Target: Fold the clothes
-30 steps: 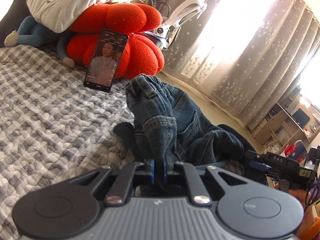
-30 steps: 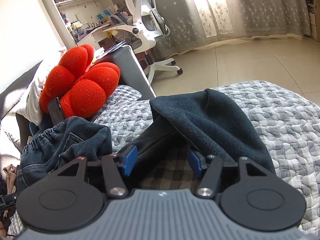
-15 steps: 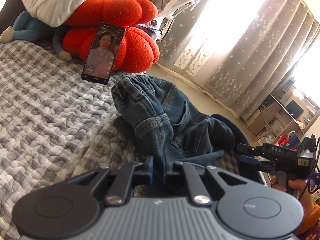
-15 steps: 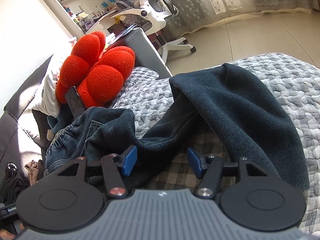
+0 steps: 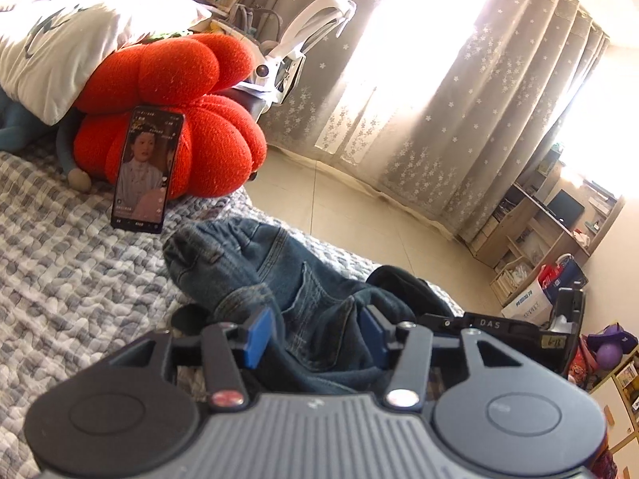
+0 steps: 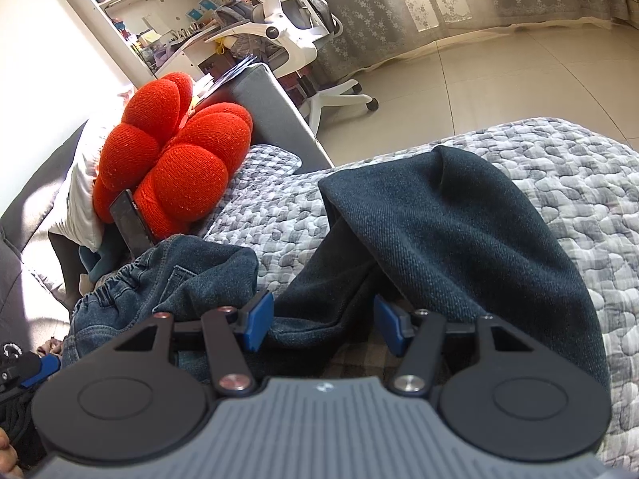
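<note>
Left wrist view: the left gripper [image 5: 315, 333], its jaws just opened, is seen released above crumpled jeans [image 5: 255, 275] lying on the grey quilted bed [image 5: 72, 279], near a phone [image 5: 145, 167] propped against a red cushion [image 5: 187, 92].

Right wrist view: the right gripper [image 6: 323, 325] is held unclenched over a dark garment [image 6: 459, 223] spread beside the jeans [image 6: 167, 279].

Light: bright sun through the curtains [image 5: 419, 92]
Glare: window white, washed out
Edges: bent, dark corners
Focus: mostly sharp
</note>
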`<move>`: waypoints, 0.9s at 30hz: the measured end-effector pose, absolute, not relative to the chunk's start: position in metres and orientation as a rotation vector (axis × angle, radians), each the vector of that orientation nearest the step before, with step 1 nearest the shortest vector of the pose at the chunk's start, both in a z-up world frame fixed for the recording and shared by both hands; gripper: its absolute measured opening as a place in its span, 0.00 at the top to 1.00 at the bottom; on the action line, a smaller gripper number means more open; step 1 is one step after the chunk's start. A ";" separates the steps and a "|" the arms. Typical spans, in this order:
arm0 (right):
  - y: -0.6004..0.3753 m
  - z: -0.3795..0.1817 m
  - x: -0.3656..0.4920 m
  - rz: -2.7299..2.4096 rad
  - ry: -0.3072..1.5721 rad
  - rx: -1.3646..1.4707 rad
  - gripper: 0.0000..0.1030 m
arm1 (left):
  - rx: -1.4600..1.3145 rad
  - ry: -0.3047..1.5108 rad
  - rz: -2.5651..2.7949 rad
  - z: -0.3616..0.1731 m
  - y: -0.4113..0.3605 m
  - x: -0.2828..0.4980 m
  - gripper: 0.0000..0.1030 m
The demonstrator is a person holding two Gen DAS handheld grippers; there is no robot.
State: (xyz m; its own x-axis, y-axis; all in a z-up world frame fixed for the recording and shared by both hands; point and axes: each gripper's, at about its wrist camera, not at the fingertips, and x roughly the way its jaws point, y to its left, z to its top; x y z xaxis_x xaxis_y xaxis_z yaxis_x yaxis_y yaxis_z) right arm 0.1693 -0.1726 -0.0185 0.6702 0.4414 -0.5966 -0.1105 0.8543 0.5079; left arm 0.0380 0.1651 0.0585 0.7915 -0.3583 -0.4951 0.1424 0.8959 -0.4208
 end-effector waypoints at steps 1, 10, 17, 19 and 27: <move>-0.173 -0.020 0.172 0.319 0.783 0.461 0.42 | -0.369 0.606 -0.284 0.061 0.162 0.043 0.44; -0.169 -0.029 0.184 0.307 0.804 0.481 0.42 | -0.277 0.734 -0.315 0.050 0.118 0.113 0.31; -0.169 -0.039 0.193 0.287 0.823 0.494 0.42 | -0.272 0.827 -0.307 0.019 0.086 0.157 0.30; -0.170 -0.042 0.196 0.281 0.827 0.501 0.42 | -0.290 0.852 -0.266 0.012 0.085 0.173 0.29; -0.167 -0.055 0.206 0.267 0.849 0.527 0.43 | -0.349 0.930 -0.231 0.002 0.079 0.200 0.26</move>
